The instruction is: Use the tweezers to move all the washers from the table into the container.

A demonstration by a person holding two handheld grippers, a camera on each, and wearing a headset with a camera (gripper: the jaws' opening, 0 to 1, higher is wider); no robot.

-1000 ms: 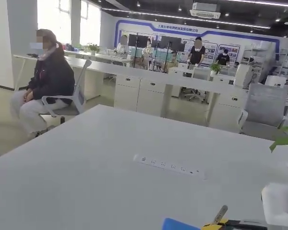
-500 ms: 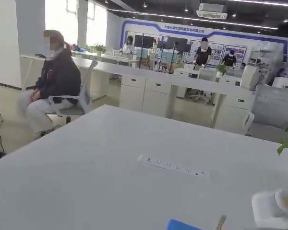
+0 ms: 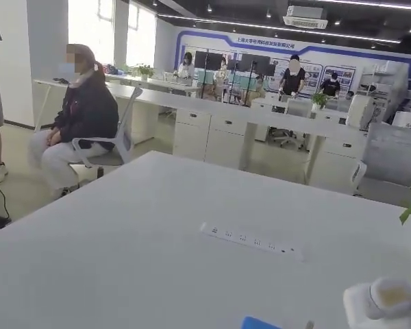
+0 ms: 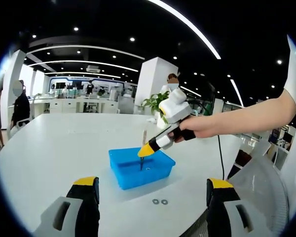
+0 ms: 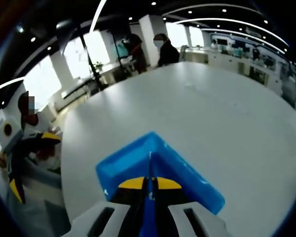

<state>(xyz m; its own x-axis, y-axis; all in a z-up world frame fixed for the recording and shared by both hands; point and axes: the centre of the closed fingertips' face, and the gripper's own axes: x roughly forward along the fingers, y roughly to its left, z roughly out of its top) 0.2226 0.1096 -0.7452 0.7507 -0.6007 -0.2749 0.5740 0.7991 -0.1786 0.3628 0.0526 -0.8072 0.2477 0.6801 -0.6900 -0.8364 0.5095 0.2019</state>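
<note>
An open-plan office is being shown. A wide white counter (image 3: 123,253) carrying a power strip (image 3: 253,241) is being faced by rows of long white desks (image 3: 219,110), and a swivel chair (image 3: 120,140) is being occupied by a person (image 3: 82,116). The far wall is being covered by a blue-bordered display board (image 3: 246,42), and the dark ceiling is being lit by strip lights (image 3: 260,26) beside a cassette air conditioner (image 3: 305,15).

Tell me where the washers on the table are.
In the left gripper view, two washers lie side by side on the white table, just in front of the blue container, on the camera's side of it.
</note>
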